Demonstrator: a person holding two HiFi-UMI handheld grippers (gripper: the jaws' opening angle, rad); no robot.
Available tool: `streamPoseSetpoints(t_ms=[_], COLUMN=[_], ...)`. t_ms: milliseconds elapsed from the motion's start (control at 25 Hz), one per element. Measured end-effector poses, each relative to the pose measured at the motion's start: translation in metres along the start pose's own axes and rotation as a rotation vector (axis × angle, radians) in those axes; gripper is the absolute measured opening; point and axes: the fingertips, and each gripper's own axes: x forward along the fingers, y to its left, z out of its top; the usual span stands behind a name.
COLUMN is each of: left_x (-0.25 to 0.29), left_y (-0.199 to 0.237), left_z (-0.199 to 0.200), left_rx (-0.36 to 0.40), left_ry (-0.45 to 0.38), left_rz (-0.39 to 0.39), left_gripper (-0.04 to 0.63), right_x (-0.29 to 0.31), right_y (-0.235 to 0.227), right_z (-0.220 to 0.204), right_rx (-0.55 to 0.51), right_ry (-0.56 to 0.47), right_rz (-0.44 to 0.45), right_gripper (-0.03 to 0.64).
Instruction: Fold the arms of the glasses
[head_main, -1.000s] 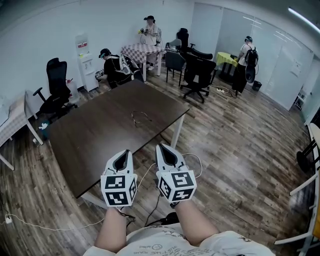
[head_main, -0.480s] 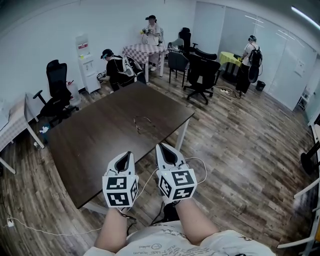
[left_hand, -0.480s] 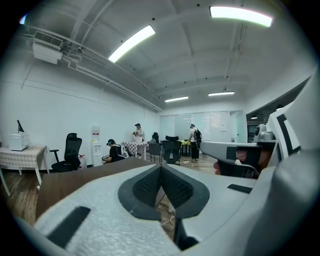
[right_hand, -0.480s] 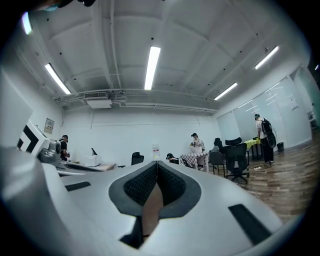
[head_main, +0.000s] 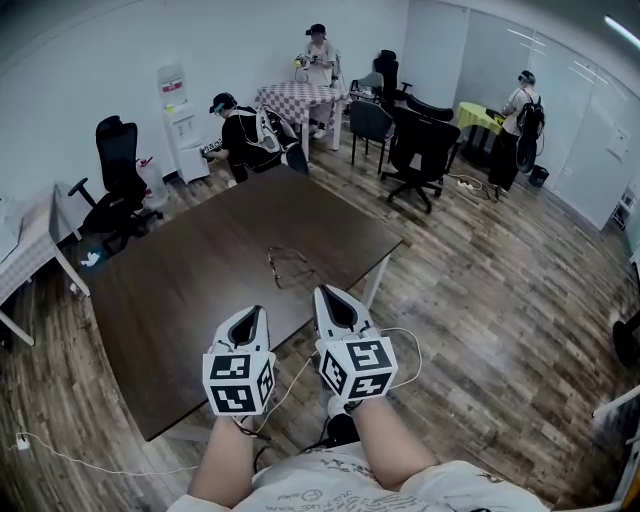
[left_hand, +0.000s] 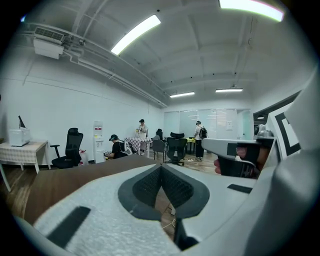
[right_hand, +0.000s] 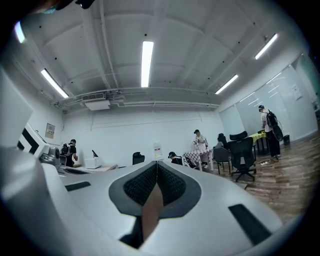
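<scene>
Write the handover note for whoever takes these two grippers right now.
Left gripper: fingers shut, nothing between them, held by the table's near edge.
Right gripper: fingers shut, empty, right beside the left one.
Glasses: lying on the dark table, ahead of both grippers and apart from them; too small to tell how the arms stand.
Done: nothing yet.
Left: reach the glasses, steady the frame, fold both arms.
</scene>
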Motion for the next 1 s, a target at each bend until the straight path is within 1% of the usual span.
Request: streamPoseSetpoints(t_ms=[360,720,1000], left_x=[0.076,0.141,0.192], left_y=[0.011,0.02,0.017], left_z=[0.005,0.013,0.021], left_rx=[-0.024,-0.034,-0.048], left_ry=[0.043,0.092,0.094], left_rz=[0.052,0.129,0.181], left_gripper=[0.014,0.014,0.014], right_x=[0.068,0.124,0.165], right_y=[-0.054,-0.1,-0.139], right_z=[-0.005,-0.011,-0.01], right_rx=[0.03,0.071,0.071], right_ry=[0.043,0.092,0.124], right_rz=[0.05,0.126,0.193], right_gripper=[0.015,0.015,0.015])
